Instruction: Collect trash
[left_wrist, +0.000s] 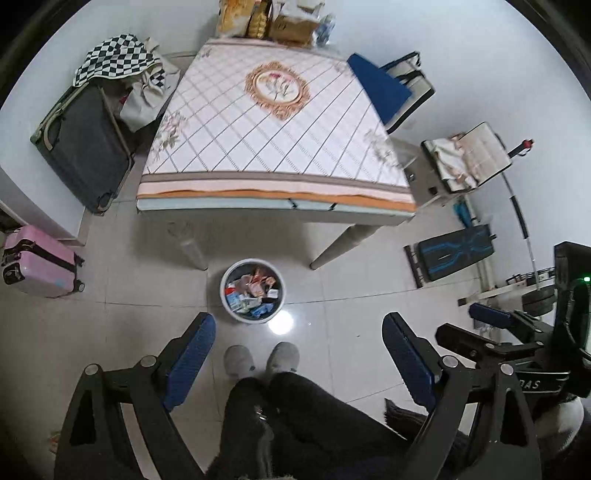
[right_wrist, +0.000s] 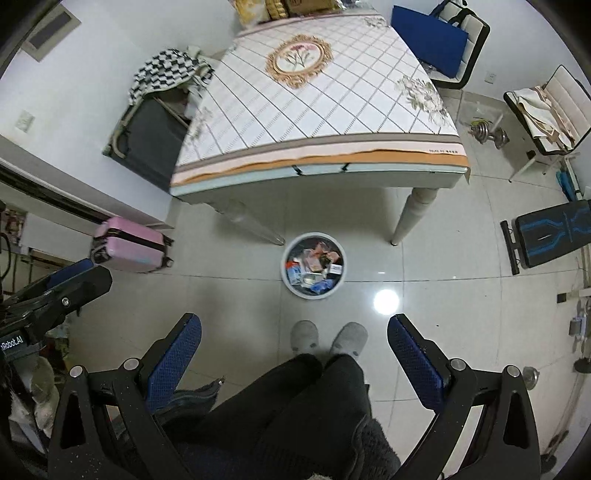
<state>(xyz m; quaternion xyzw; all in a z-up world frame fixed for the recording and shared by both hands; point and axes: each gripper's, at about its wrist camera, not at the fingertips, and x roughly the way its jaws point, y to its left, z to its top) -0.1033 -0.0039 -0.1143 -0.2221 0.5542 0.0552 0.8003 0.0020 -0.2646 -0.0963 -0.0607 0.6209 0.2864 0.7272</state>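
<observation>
1. On the glossy grey tiled floor (left_wrist: 140, 317), just in front of the table's near edge: a round white plastic trash bin (left_wrist: 253, 291), upright, filled with mixed wrappers and scraps of paper (left_wrist: 255, 290). Seen again in the right wrist view, bin (right_wrist: 314, 264) between the two front table legs and the feet.
2. Behind the bin: a rectangular table (left_wrist: 275, 122) under a white cloth with a diamond grid and a gold-framed floral medallion; boxes and bags (left_wrist: 273, 18) stacked at its far end.
3. Low in the left wrist view: left gripper (left_wrist: 299, 363), black frame with blue textured pads, spread wide, nothing between the fingers.
4. Low in the right wrist view: right gripper (right_wrist: 294, 363), same build, likewise spread wide and holding nothing.
5. Between the fingers in both views: dark trousers and two grey slippers (left_wrist: 262, 360), toes pointing at the bin, apart from it.
6. Left of the table: a large dark grey suitcase (left_wrist: 86, 147) with a black-and-white checkered cloth (left_wrist: 114, 57) on top; nearer, a pink hard-shell suitcase (left_wrist: 37, 262).
7. Right of the table: a blue cushion (left_wrist: 378, 86) on a chair, and a black-and-blue padded bench (left_wrist: 454, 254).
</observation>
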